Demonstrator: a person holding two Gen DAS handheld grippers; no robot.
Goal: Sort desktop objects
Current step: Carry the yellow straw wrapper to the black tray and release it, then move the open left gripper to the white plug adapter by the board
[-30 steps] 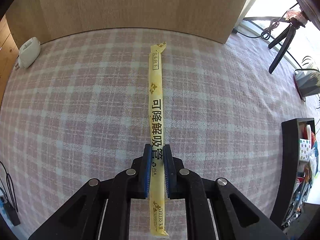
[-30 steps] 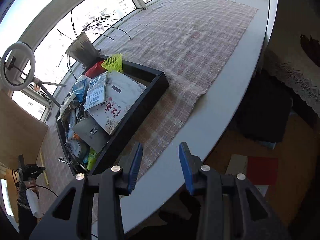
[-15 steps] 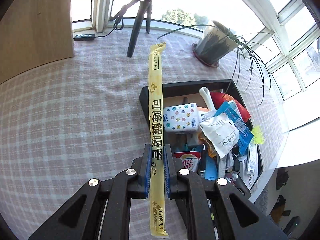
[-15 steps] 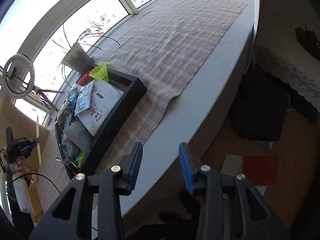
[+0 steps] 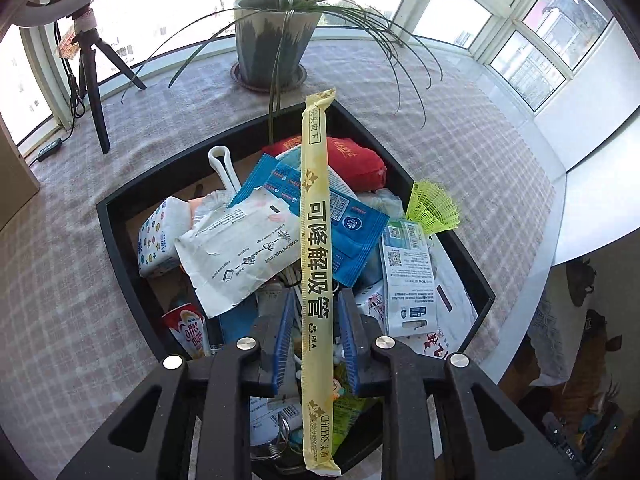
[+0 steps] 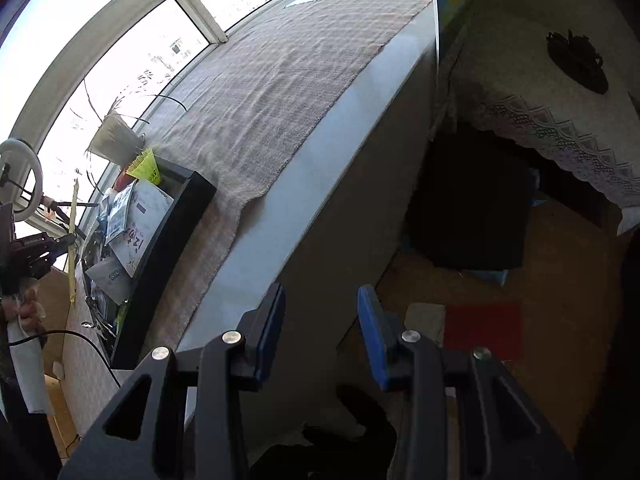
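over a checked tablecloth [image 5: 80,280] by a sunlit bay window, the left-wrist view starts at far left with a black tripod [image 5: 94,92] standing on the cloth under the rim of a ring light. right of it, at the far edge of the table, a grey potted plant [image 5: 276,36] trails long thin leaves toward a black tray [image 5: 120,248] heaped with packets. inside the tray, from left: a coffee creamer sachet [image 5: 190,330] at the near left wall, a spotted tissue pack [image 5: 158,236], a crumpled white wrapper [image 5: 236,252], a white plastic handle [image 5: 222,164] poking up at the far side, a blue wet-wipe packet [image 5: 352,224], a red pouch [image 5: 356,158] farther back, a white barcode-printed packet [image 5: 408,272] and, on the right rim, a yellow-green mesh piece [image 5: 434,206].

above the pile, the left gripper [image 5: 316,338] points steeply down, its jaws opening; the long yellow straw wrapper [image 5: 316,248] stands between the blue pads [image 5: 282,340] with a visible gap on each side, no pad pressing on it, so the wrapper is released and hangs over the tray's middle, its far end reaching toward the plant.

seen from the right wrist, the same tray [image 6: 168,240] sits at far left with the yellow wrapper [image 6: 73,240] upright above it beside the other tool. the cloth [image 6: 280,92] runs away along the grey table edge [image 6: 320,184]. nearer and to the right, the right gripper [image 6: 320,328] hangs off the table's edge above the floor, jaws parted and empty. a red mat [image 6: 482,330] lies on the floor beyond it, and a lace-edged cloth [image 6: 560,128] drapes furniture at far right.
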